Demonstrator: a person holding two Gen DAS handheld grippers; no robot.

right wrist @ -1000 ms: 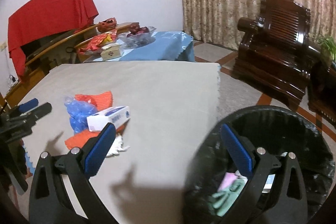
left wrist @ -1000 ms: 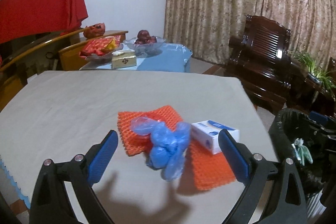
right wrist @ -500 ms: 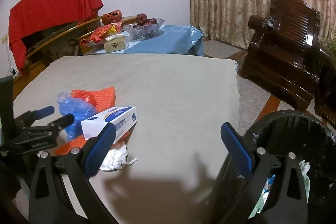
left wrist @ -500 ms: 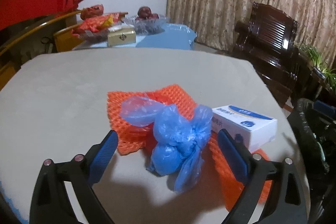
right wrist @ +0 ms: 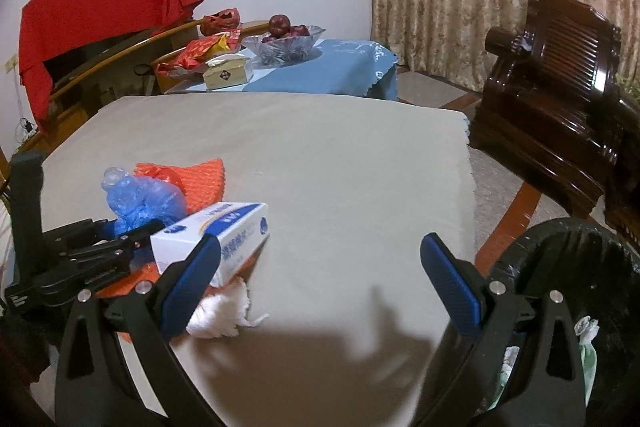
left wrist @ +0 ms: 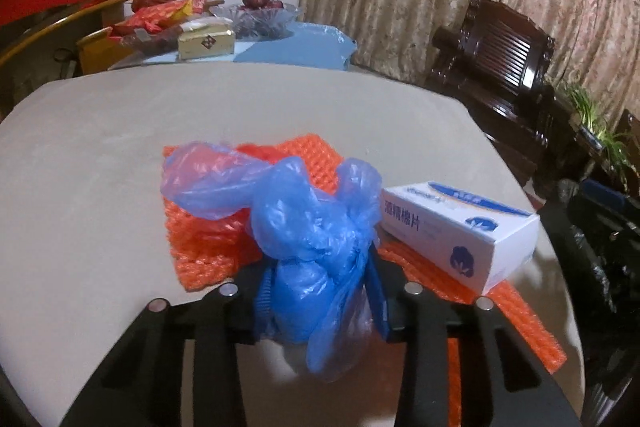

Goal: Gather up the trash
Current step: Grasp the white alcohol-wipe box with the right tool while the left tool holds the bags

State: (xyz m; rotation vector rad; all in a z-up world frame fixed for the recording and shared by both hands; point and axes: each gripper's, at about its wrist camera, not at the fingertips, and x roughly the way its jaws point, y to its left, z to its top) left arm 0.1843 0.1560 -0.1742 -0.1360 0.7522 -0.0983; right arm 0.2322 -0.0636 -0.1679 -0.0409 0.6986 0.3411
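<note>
Here the left tongs (left wrist: 318,301) are closing on the crumpled blue plastic bag (left wrist: 312,223) lying on orange foam netting (left wrist: 208,247) on the surface (left wrist: 100,155): light, soft, slippery, best pinched at its bunched middle; the right tongs (right wrist: 320,277) gape empty.

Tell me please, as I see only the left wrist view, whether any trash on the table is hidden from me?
Observer: Yes, a crumpled white tissue lies at the white box's near end.
Operator: Is the right gripper free to take it?
Observer: The right gripper is open and empty, over the table.
Operator: Has the bin got anything inside?
Observer: The black bin already holds some pale scraps.
</note>
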